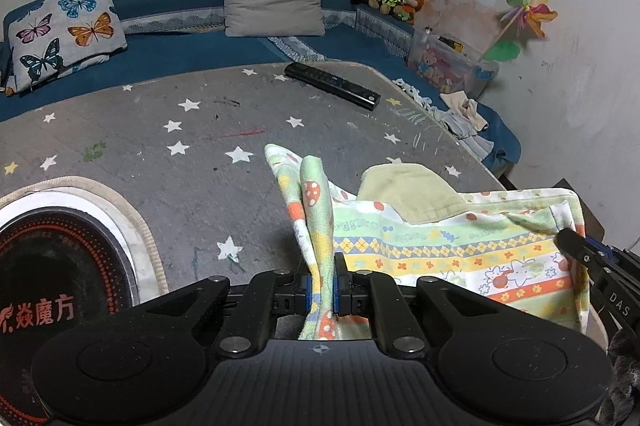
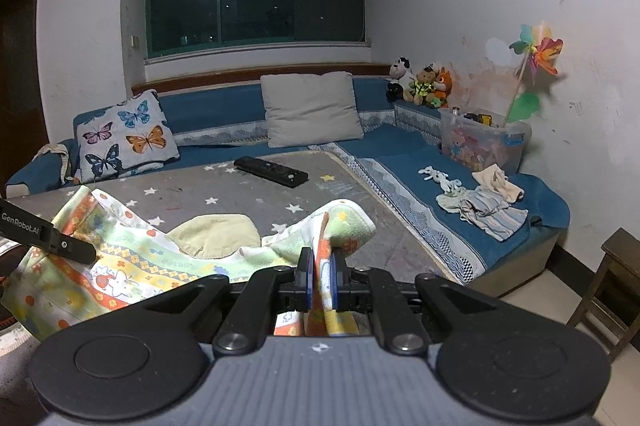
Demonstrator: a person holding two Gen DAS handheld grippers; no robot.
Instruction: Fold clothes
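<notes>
A small patterned garment (image 1: 440,246) in green, yellow and orange print with a plain yellow-green lining lies stretched over the grey star-print table (image 1: 160,154). My left gripper (image 1: 321,282) is shut on the garment's left corner, and the cloth bunches up between its blue pads. My right gripper (image 2: 322,282) is shut on the opposite corner of the garment (image 2: 132,258). In the left wrist view the right gripper (image 1: 576,246) comes in at the garment's right edge. In the right wrist view the left gripper (image 2: 76,250) sits at the cloth's left edge.
A black remote (image 1: 332,86) lies at the table's far side. A round black induction cooker (image 1: 56,286) is set into the table at the left. Behind is a blue sofa with pillows (image 2: 312,108), soft toys, a toy box (image 2: 484,142) and more small clothes (image 2: 484,206). A wooden chair (image 2: 616,282) stands at the right.
</notes>
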